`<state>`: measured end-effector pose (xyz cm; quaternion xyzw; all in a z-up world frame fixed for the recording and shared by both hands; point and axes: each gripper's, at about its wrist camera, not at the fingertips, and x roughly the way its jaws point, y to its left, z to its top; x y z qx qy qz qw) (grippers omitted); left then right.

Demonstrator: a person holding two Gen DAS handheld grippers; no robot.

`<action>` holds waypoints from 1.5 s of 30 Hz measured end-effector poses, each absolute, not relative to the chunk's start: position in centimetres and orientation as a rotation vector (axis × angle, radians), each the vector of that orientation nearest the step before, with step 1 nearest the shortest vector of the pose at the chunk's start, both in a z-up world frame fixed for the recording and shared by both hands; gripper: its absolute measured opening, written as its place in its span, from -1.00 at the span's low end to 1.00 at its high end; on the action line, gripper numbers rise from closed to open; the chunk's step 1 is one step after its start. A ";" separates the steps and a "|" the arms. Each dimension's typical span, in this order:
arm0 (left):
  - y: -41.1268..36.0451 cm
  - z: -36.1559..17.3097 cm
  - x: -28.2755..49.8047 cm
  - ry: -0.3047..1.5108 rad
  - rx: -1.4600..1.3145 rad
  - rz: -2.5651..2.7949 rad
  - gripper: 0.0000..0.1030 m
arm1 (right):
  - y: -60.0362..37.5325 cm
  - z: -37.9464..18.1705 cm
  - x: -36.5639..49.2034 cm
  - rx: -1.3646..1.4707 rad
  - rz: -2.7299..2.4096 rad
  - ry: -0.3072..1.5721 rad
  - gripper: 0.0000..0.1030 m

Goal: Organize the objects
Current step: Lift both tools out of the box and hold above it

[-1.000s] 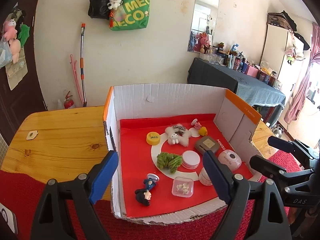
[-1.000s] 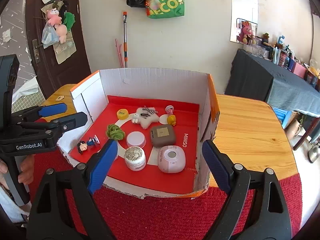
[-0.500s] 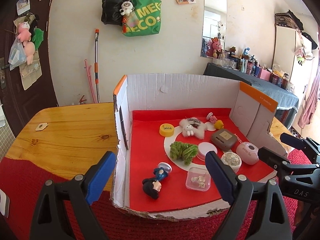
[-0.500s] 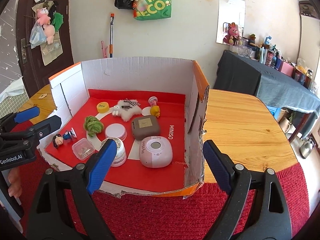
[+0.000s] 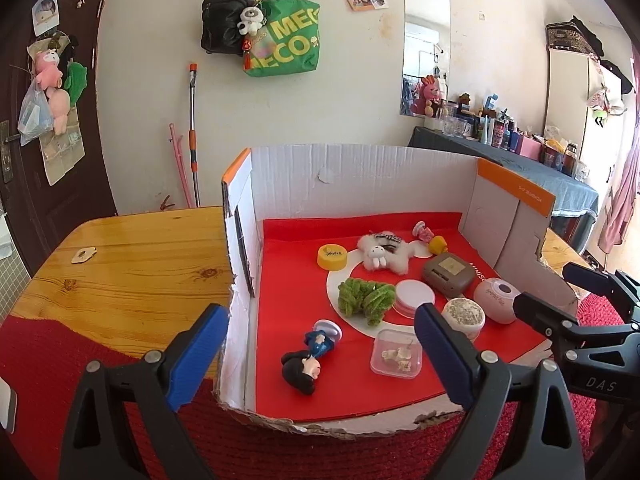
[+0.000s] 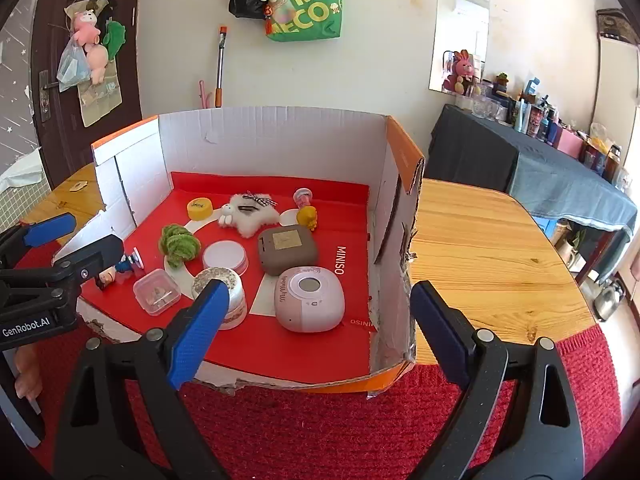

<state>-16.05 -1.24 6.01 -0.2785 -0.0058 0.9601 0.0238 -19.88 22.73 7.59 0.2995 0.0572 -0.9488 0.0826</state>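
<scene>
Beyond my workspace I see a green tote bag point(image 5: 286, 46) hanging on the wall beside a black bag point(image 5: 218, 30), a mop handle point(image 5: 193, 132) leaning below them, a mirror point(image 5: 426, 46), soft toys on the dark door point(image 5: 56, 76), and a cluttered dark-draped side table point(image 6: 532, 168).

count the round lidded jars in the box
2: a white-lidded jar mid-box beside the green fuzzy thing, and a speckled-lidded jar nearer the front edge. None seems hidden.
</scene>
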 end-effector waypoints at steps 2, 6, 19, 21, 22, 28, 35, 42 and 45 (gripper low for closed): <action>-1.1 6.1 -16.0 -0.011 -0.854 2.977 0.91 | 22.9 7.4 -20.0 0.918 -2.827 0.150 0.84; -1.1 5.9 -16.1 -0.013 -0.875 2.964 0.91 | 23.3 7.4 -20.2 0.927 -2.823 0.116 0.85; -1.3 5.5 -16.3 -0.046 -0.933 2.945 0.99 | 23.2 7.4 -19.9 0.925 -2.827 0.134 0.85; -1.4 5.4 -16.4 -0.047 -0.942 2.941 0.99 | 23.2 7.4 -19.9 0.927 -2.827 0.134 0.85; -1.4 5.4 -16.4 -0.049 -0.942 2.942 0.99 | 23.3 7.4 -19.9 0.929 -2.828 0.133 0.85; -1.4 5.4 -16.4 -0.046 -0.944 2.942 0.99 | 23.2 7.5 -19.9 0.929 -2.828 0.141 0.85; -1.4 5.4 -16.4 -0.046 -0.943 2.941 0.99 | 23.3 7.4 -19.9 0.931 -2.829 0.144 0.85; -1.4 5.4 -16.4 -0.047 -0.943 2.942 0.99 | 23.3 7.4 -19.9 0.932 -2.828 0.143 0.85; -1.4 5.4 -16.4 -0.046 -0.943 2.942 0.99 | 23.3 7.4 -19.9 0.931 -2.829 0.141 0.85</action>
